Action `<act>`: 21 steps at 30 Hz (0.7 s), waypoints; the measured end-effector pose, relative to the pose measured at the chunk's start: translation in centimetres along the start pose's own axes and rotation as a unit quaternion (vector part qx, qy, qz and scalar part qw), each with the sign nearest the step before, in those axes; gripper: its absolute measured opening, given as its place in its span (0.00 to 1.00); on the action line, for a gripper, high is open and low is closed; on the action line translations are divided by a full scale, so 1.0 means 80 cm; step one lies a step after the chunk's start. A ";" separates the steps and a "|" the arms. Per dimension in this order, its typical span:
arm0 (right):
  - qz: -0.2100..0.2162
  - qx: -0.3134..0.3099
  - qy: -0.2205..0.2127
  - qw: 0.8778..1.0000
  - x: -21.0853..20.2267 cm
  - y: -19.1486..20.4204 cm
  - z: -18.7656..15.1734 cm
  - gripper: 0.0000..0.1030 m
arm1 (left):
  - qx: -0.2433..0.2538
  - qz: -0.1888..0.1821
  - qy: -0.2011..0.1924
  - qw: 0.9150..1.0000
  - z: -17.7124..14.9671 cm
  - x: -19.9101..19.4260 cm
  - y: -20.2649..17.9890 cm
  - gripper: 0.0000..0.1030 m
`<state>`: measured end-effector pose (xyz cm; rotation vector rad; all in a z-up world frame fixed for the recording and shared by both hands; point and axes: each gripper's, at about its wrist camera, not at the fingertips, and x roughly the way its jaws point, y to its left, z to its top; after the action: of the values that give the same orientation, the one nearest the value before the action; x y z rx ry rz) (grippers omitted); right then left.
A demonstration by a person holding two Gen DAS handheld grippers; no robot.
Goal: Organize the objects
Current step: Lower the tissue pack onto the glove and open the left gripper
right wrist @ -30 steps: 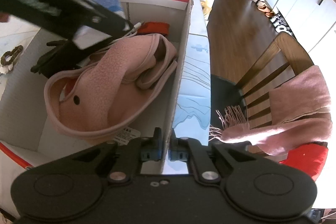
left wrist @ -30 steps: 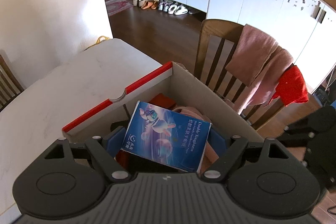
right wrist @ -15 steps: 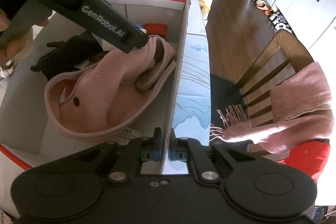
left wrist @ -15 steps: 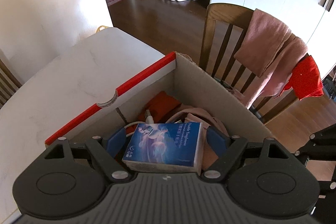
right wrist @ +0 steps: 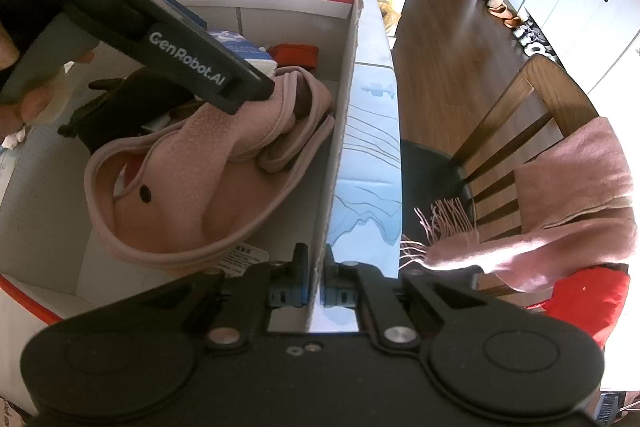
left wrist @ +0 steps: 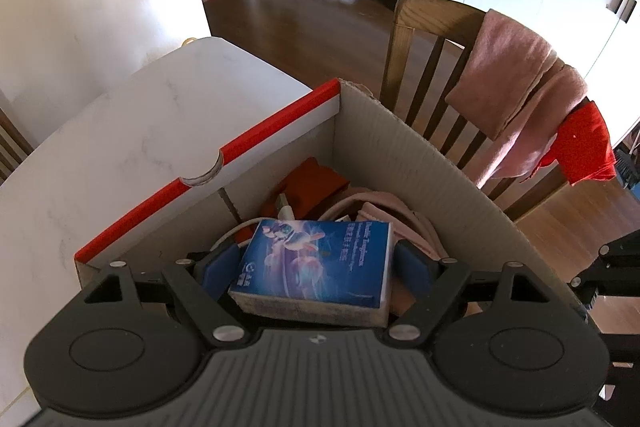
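**Tissue pack going into the carton**

While the right hand-held gripper (right wrist: 316,281) stays clamped thin on the near wall of the cardboard box (left wrist: 420,163), apparently to steady it on the desk (left wrist: 132,131), the left hand-held gripper (left wrist: 316,267) holds the blue tissue pack (left wrist: 316,259) across its width, jaws wide to span it. The pack sits low inside the box, above the pink garment (right wrist: 192,187) and a red cloth (left wrist: 316,183), probably for release there. Against a second ago, the pack has sunk deeper and tipped flatter; the right side is unchanged.
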<state>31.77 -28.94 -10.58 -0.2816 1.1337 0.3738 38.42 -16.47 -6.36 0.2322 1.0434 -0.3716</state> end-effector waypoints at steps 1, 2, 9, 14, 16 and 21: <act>0.000 -0.001 0.000 1.000 0.000 0.000 0.000 0.04 | 0.000 0.000 -0.001 1.000 0.000 -0.001 0.000 0.82; 0.000 -0.001 0.000 1.000 0.000 -0.001 0.000 0.04 | -0.002 -0.001 -0.002 1.000 -0.001 -0.001 0.001 0.82; -0.001 -0.004 0.001 1.000 -0.001 -0.001 0.000 0.04 | -0.014 -0.014 -0.015 1.000 -0.005 -0.018 0.006 0.83; -0.002 -0.007 0.002 1.000 -0.001 -0.001 0.000 0.04 | -0.020 -0.023 -0.029 0.999 -0.007 -0.036 0.007 0.83; -0.003 -0.008 0.002 1.000 -0.001 -0.001 0.000 0.04 | -0.020 -0.024 -0.037 0.999 -0.009 -0.046 0.008 0.83; -0.003 -0.008 0.001 1.000 -0.002 -0.001 0.000 0.04 | -0.024 -0.027 -0.054 0.998 -0.015 -0.068 0.012 0.84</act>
<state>31.74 -29.06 -10.43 -0.2993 1.1325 0.3774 35.42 -14.12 -2.20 0.1401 0.9521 -0.4042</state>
